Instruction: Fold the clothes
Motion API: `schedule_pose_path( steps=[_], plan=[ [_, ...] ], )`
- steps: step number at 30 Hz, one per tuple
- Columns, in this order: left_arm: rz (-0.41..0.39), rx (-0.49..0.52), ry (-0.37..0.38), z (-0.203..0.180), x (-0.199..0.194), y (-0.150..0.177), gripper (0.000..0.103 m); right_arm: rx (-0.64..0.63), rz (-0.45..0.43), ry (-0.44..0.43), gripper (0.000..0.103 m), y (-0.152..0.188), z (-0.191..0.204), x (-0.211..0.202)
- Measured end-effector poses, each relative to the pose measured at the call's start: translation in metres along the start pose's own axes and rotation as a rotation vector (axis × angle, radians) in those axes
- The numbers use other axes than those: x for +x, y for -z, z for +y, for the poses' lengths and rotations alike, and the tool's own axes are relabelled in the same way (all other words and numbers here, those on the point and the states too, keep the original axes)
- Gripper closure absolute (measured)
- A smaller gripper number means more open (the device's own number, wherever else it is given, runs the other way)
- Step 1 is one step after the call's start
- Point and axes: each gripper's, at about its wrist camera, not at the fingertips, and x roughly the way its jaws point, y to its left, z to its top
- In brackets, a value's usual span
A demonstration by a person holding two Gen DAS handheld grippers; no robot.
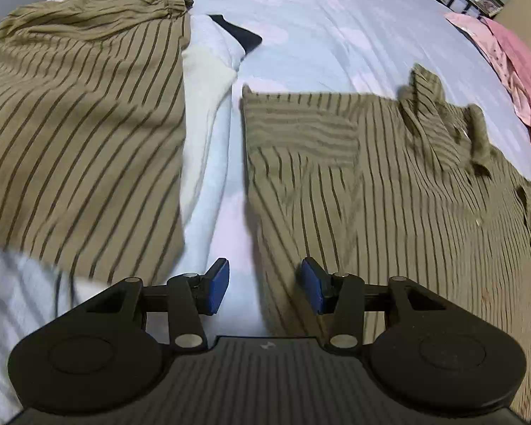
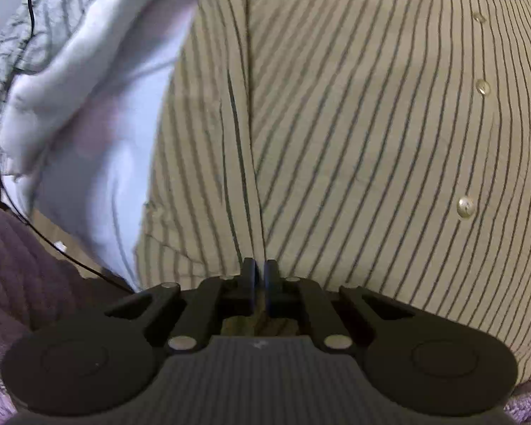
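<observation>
An olive striped button shirt [image 1: 389,184] lies spread on the pale blue bed sheet [image 1: 301,28], collar toward the right. My left gripper [image 1: 264,288] is open and empty, its blue pads straddling the shirt's left edge just above the bed. In the right wrist view the same shirt [image 2: 354,124] fills the frame, buttons at the right. My right gripper [image 2: 260,276] is shut on a fold of the striped shirt along its lengthwise seam.
Folded olive striped trousers [image 1: 81,124] lie at the left over white cloth [image 1: 205,81], with a dark item [image 1: 240,33] behind. Pink clothes [image 1: 513,67] sit at the bed's right edge. A purple blanket [image 2: 24,265] and a thin black cable [image 2: 70,258] lie near the right gripper.
</observation>
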Motion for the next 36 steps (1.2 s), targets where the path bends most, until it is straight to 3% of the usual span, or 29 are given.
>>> schedule_pose_path(
  steps=[12,16,19,25,31,36],
  plan=[
    [0.004,-0.052,0.02,0.008,0.048,-0.061,0.061,0.036,0.068,-0.005,0.097,-0.009,-0.006,0.015],
    [0.002,-0.051,0.047,0.008,0.051,-0.063,0.083,0.044,0.064,-0.014,0.097,-0.007,-0.009,0.013],
    [-0.03,-0.005,0.049,-0.002,0.042,-0.061,0.092,0.037,0.038,-0.02,0.097,-0.002,-0.008,0.006],
    [-0.098,0.109,0.016,-0.047,0.012,-0.063,0.097,0.051,-0.01,-0.067,0.098,0.013,-0.012,-0.014],
    [-0.139,0.301,-0.097,-0.129,-0.009,-0.063,0.099,0.113,-0.066,-0.096,0.101,0.037,-0.033,-0.04],
    [-0.14,0.402,-0.162,-0.194,-0.005,-0.061,0.101,0.186,-0.09,-0.123,0.102,0.057,-0.064,-0.054]
  ],
)
